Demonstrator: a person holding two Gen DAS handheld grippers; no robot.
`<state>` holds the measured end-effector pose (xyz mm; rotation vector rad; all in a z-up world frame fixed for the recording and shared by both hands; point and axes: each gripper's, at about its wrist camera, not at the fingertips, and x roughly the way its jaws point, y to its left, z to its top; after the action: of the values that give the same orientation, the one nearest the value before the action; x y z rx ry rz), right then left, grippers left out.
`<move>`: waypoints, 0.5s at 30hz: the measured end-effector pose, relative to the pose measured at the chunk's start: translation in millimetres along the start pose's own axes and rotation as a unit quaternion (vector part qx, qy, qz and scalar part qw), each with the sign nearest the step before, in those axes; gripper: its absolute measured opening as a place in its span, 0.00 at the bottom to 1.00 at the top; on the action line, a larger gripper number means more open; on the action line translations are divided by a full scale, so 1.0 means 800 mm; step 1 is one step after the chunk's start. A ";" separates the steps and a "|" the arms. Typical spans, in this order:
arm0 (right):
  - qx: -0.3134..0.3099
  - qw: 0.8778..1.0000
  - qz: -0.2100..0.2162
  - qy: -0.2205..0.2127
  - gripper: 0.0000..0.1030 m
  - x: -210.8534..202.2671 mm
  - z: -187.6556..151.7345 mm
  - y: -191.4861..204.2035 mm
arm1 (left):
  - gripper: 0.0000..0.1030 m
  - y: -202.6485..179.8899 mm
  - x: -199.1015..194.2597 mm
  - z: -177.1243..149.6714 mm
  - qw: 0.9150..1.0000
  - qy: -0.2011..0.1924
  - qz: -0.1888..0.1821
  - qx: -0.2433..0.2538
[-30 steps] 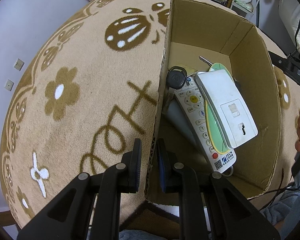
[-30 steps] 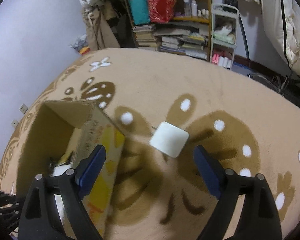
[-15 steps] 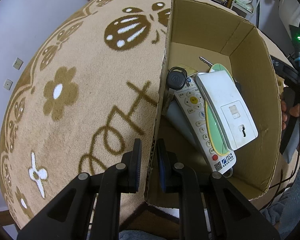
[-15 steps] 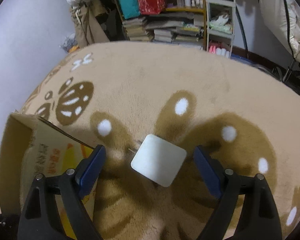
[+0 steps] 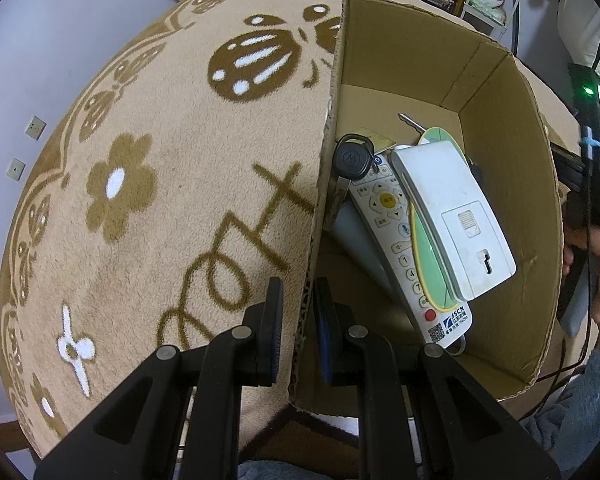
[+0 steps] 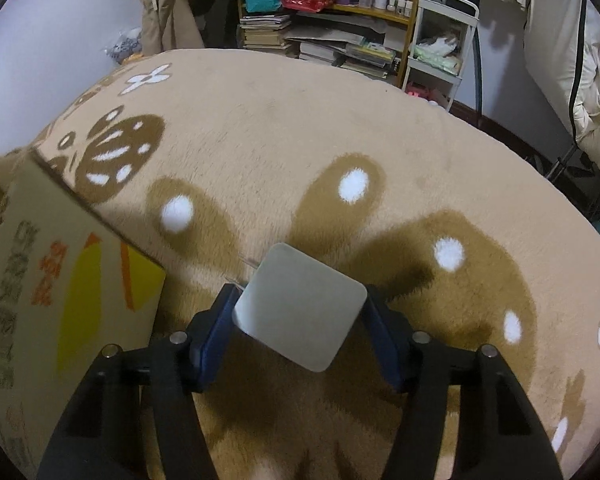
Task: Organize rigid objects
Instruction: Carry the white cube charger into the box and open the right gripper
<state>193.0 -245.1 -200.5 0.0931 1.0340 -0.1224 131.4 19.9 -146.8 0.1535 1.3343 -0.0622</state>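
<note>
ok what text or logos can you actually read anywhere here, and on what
"JSCN" on the white remote in the cardboard box, by its lower end.
QR code and small characters beside it: too small to read.
Round emblem on the black key fob: not legible as a brand.
Remote button numbers and symbols: too small to tell for sure.
Orange and dark characters on the box's outer wall: blurred, unreadable.
White charger: no text visible.

I see a tan rug patterned with brown flowers and white dots, a plain white charger, blue-padded black tongs, and a brown cardboard box.
</note>
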 end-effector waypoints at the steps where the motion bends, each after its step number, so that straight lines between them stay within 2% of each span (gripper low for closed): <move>1: -0.001 1.000 0.003 -0.003 0.64 -0.007 -0.002 -0.002 | 0.15 0.000 0.000 0.000 1.000 0.000 0.000 0.000; 15: -0.021 0.996 0.059 -0.068 0.64 -0.121 -0.010 0.007 | 0.15 -0.001 -0.004 -0.001 1.000 -0.003 0.002 0.001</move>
<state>138.0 -232.6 -121.3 0.1058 0.8918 -0.0005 130.2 19.4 -144.0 0.1572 1.3288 -0.0614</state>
